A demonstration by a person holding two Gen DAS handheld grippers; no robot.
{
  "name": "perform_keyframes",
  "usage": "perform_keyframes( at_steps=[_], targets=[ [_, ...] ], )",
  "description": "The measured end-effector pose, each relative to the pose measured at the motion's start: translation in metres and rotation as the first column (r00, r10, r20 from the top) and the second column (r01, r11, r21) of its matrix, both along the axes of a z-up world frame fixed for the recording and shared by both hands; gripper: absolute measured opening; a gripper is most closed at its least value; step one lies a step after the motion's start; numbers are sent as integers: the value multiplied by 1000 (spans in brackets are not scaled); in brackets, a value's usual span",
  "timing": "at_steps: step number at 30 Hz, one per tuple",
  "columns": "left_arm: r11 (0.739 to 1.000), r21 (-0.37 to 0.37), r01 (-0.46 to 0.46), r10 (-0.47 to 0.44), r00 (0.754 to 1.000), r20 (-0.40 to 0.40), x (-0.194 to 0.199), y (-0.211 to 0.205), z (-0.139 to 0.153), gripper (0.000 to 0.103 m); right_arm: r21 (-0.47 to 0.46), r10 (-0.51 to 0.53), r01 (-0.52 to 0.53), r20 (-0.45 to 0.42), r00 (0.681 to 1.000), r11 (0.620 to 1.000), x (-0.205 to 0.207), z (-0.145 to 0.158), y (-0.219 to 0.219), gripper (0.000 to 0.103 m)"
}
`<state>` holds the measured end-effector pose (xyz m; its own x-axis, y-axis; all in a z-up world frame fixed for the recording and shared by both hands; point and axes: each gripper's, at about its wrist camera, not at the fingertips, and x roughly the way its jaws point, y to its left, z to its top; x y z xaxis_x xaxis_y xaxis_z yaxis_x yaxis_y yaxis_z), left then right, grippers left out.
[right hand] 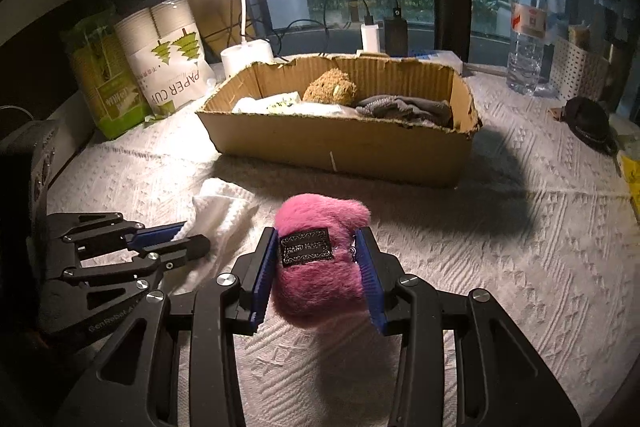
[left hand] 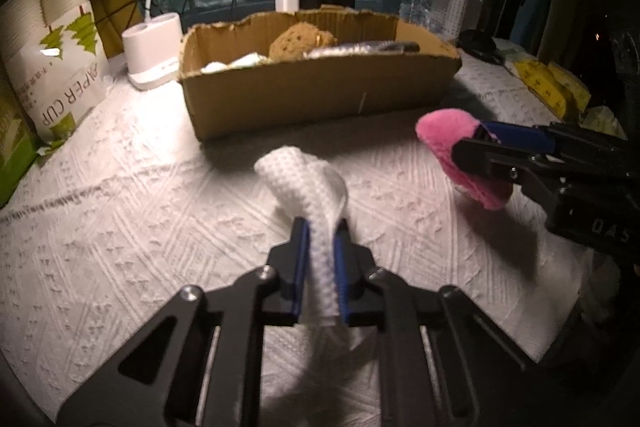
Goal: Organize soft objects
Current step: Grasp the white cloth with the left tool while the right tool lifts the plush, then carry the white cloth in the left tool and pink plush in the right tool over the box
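My left gripper (left hand: 322, 227) is shut on a white waffle-weave cloth (left hand: 308, 183), pinched between its blue pads on the table. The same cloth (right hand: 224, 207) and left gripper (right hand: 192, 233) show at the left of the right wrist view. My right gripper (right hand: 316, 235) is shut on a pink furry plush (right hand: 320, 267) with a black label, held just above the table; it also appears as the pink plush (left hand: 460, 143) at the right of the left wrist view. Behind both stands a cardboard box (right hand: 340, 147) holding a brown plush (right hand: 330, 87), a grey cloth (right hand: 404, 107) and white items.
A white desk lamp (right hand: 244, 51) and a paper-cup pack (right hand: 168, 59) stand at back left. A water bottle (right hand: 526, 31) and a white perforated basket (right hand: 580, 71) are at back right. A dark pouch (right hand: 588, 123) lies right, yellow packets (left hand: 548, 83) beyond. A white textured cover (right hand: 520, 267) spreads over the table.
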<state>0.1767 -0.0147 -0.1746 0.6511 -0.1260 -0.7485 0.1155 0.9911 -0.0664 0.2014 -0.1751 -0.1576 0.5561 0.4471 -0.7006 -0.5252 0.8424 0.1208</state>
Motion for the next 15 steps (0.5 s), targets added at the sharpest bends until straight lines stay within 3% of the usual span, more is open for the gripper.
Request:
perform_keyframes(
  at_steps=[15],
  targets=[
    [998,-62,-23,30,993,114,-8,18,44,13,-3,2,-2,67,998,1000,-2,30,1,42]
  ],
)
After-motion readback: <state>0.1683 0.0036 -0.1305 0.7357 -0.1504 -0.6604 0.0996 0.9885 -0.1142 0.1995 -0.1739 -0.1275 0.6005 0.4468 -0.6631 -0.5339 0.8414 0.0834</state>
